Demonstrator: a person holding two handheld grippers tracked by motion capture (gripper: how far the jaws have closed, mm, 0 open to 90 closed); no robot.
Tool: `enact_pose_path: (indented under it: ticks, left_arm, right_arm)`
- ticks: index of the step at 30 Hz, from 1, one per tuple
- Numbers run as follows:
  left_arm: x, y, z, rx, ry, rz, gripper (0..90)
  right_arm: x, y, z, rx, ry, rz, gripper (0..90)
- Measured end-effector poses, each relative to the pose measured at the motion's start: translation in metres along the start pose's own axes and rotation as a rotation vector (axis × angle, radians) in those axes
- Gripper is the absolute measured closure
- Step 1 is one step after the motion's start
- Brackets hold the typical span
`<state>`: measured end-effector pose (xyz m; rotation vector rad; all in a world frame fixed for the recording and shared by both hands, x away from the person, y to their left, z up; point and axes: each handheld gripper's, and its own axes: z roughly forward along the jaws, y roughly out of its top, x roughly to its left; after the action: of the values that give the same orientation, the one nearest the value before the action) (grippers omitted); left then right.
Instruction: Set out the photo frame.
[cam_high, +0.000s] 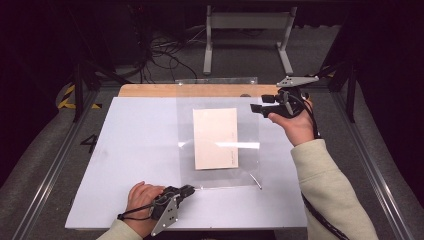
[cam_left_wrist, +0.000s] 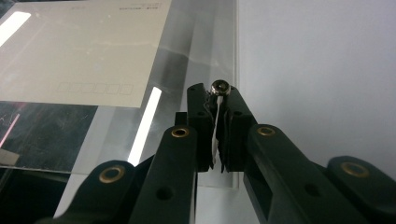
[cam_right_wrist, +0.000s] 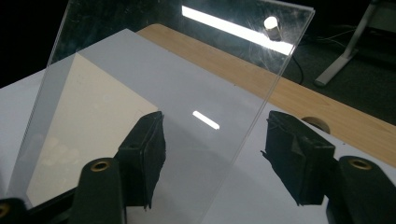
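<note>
Where the clear acrylic sheet (cam_high: 220, 135) lies on the white table mat (cam_high: 135, 150), its near edge is pinched by the left gripper (cam_high: 187, 189), whose jaws are clenched on a corner of the plastic; the left gripper view shows the thin edge (cam_left_wrist: 215, 135) clamped between the two black pads, with a small round screw head (cam_left_wrist: 220, 87) just above them. At the far right corner of the sheet, the right gripper (cam_high: 257, 107) is held in the right hand (cam_high: 295, 125) with its jaws spread apart; in the right gripper view the sheet's edge (cam_right_wrist: 252, 135) passes between the pads untouched. Transparent and rectangular, the sheet carries bright strip reflections and covers a cream envelope (cam_high: 216, 138) lying flat beneath it. Beyond the mat runs a wooden table edge (cam_high: 150, 90).
</note>
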<state>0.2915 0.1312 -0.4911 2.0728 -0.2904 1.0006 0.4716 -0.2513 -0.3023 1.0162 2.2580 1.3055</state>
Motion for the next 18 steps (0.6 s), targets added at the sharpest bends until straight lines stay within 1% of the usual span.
enact_pose_path:
  ticks: [2,4,7,8,13,18]
  left_arm:
    - [-0.001,0.001,0.0,0.008,-0.003,0.014,85.0]
    - [-0.001,0.001,0.0,0.012,-0.001,0.024,85.0]
    - [-0.001,0.002,-0.001,0.018,0.003,0.035,85.0]
    - [-0.001,0.002,-0.001,0.02,-0.004,0.032,85.0]
    - [-0.002,0.002,-0.001,0.021,-0.001,0.038,85.0]
    - [-0.002,0.002,-0.001,0.019,0.001,0.041,85.0]
  right_arm:
    - [-0.002,-0.002,0.002,0.0,0.015,0.016,36.1]
    - [-0.004,-0.003,0.004,-0.007,0.045,0.032,35.5]
    - [-0.005,-0.004,0.006,-0.003,0.072,0.04,35.0]
    - [-0.004,-0.005,0.007,0.006,0.076,0.036,34.9]
    - [0.0,-0.005,0.015,0.035,0.106,0.028,33.5]
    - [-0.002,-0.011,0.027,0.083,0.17,0.059,33.0]
